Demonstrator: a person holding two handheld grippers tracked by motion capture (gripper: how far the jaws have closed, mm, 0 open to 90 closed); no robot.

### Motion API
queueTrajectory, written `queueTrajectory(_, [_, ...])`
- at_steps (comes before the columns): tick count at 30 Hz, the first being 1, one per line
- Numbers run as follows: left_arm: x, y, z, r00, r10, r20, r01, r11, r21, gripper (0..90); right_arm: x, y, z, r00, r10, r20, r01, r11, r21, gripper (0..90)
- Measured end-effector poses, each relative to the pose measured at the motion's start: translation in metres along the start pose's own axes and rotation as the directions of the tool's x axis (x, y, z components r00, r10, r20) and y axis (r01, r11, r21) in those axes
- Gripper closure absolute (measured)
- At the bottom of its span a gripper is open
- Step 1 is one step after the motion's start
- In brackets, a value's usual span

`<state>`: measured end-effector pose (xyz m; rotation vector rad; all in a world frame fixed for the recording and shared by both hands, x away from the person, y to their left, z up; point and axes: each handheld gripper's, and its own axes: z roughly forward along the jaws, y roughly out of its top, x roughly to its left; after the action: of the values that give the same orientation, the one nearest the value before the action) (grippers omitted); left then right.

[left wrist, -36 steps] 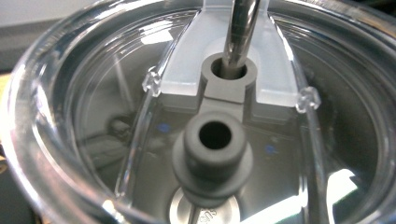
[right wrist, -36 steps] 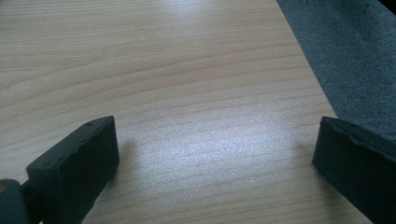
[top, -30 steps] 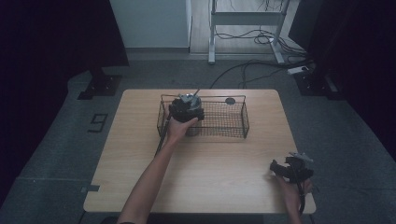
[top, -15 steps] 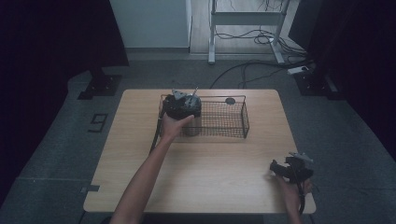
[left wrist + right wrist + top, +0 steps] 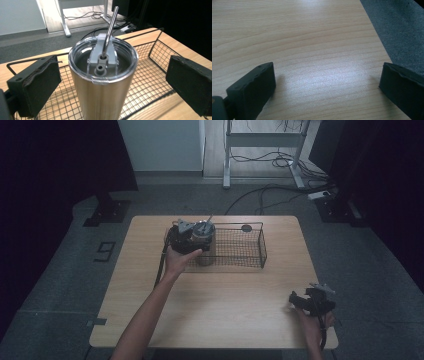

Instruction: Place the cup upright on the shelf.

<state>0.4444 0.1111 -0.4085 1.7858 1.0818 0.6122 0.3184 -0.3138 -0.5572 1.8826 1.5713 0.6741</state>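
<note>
A steel tumbler [image 5: 103,92] with a clear lid and a metal straw [image 5: 111,25] stands upright in the left end of a black wire basket [image 5: 240,247]. My left gripper [image 5: 192,239] is open around it, with one pad [image 5: 35,85] on each side and a gap between pad and cup. In the high view the tumbler [image 5: 205,242] is just right of that hand. My right gripper [image 5: 300,301] is open, low over the bare table [image 5: 317,50] near the front right corner, with nothing between its jaws.
The basket sits at the back middle of the wooden table [image 5: 150,270], with the tumbler alone inside it. A small black disc [image 5: 246,228] lies behind the basket. The table's right edge and grey floor [image 5: 402,30] are close to my right gripper.
My left hand and gripper have drawn a little to the left and towards the person. The tumbler now stands apart in the basket. The right gripper has not moved.
</note>
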Motion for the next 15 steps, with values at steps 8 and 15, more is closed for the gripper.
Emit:
queueTrajectory(8, [-0.001,-0.007,-0.012,0.9991,0.027,0.032,-0.027,0.9995,0.016,0.0,0.0,0.0,0.0,1.0,0.0,0.0,0.0,1.0,0.0,0.3])
queueTrajectory(15, [0.0,-0.016,-0.027,0.9963,0.035,0.079,-0.037,0.9989,0.027,0.0,0.0,0.0,0.0,1.0,-0.001,0.001,0.001,1.0,0.0,0.1])
